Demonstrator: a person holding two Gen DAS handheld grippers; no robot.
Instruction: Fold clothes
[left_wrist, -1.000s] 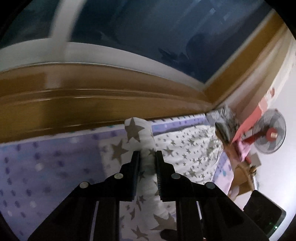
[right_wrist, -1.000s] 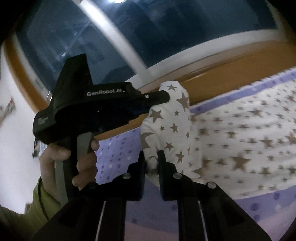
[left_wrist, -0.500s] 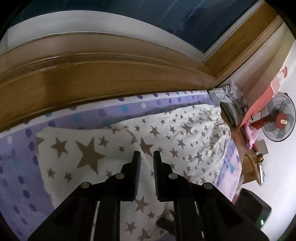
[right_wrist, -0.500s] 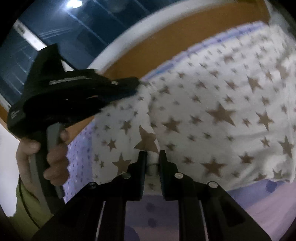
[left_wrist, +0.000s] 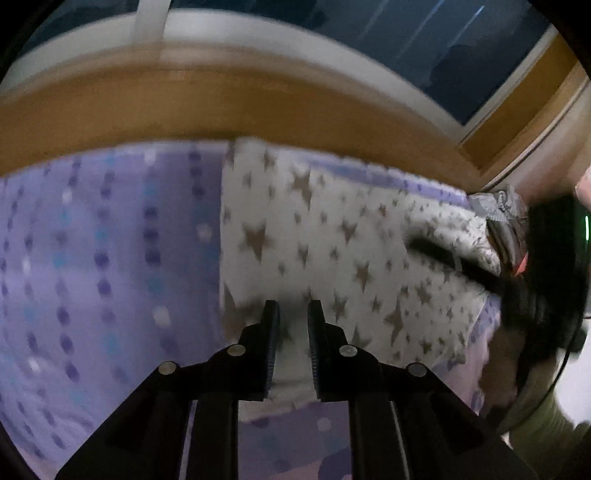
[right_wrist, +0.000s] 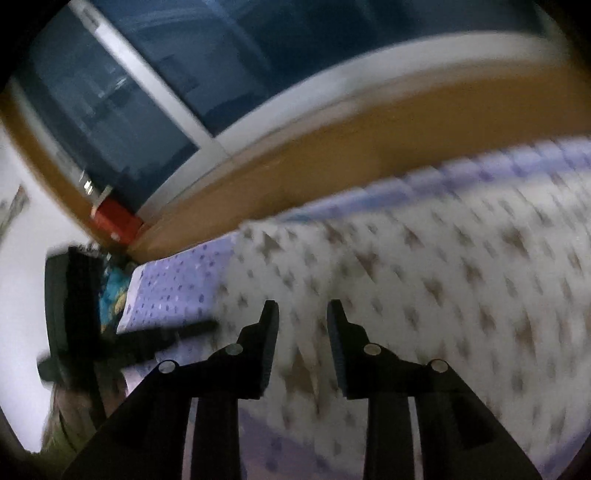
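Observation:
A white cloth with brown stars (left_wrist: 332, 240) lies spread on the purple dotted bedsheet (left_wrist: 92, 258). My left gripper (left_wrist: 292, 314) points down at the cloth's near edge, its jaws close together with a fold of white fabric pinched between them. The right gripper's black body (left_wrist: 535, 277) shows at the right, one finger reaching over the cloth. In the blurred right wrist view the star cloth (right_wrist: 424, 277) fills the bed under my right gripper (right_wrist: 302, 314). Its jaws are opening; fabric lies in the gap, free of the pads. The left gripper's body (right_wrist: 74, 314) is at the left.
A brown wooden ledge (left_wrist: 258, 107) runs along the bed's far side under a dark window (left_wrist: 406, 37). Grey crumpled clothes (left_wrist: 498, 206) lie at the far right end of the bed. A red box (right_wrist: 114, 218) sits on the ledge. A green sleeve (left_wrist: 535, 424) is at lower right.
The cloth, held up a second ago, has come down and lies flat on the bed. Both grippers moved down with it. The right jaws have spread apart.

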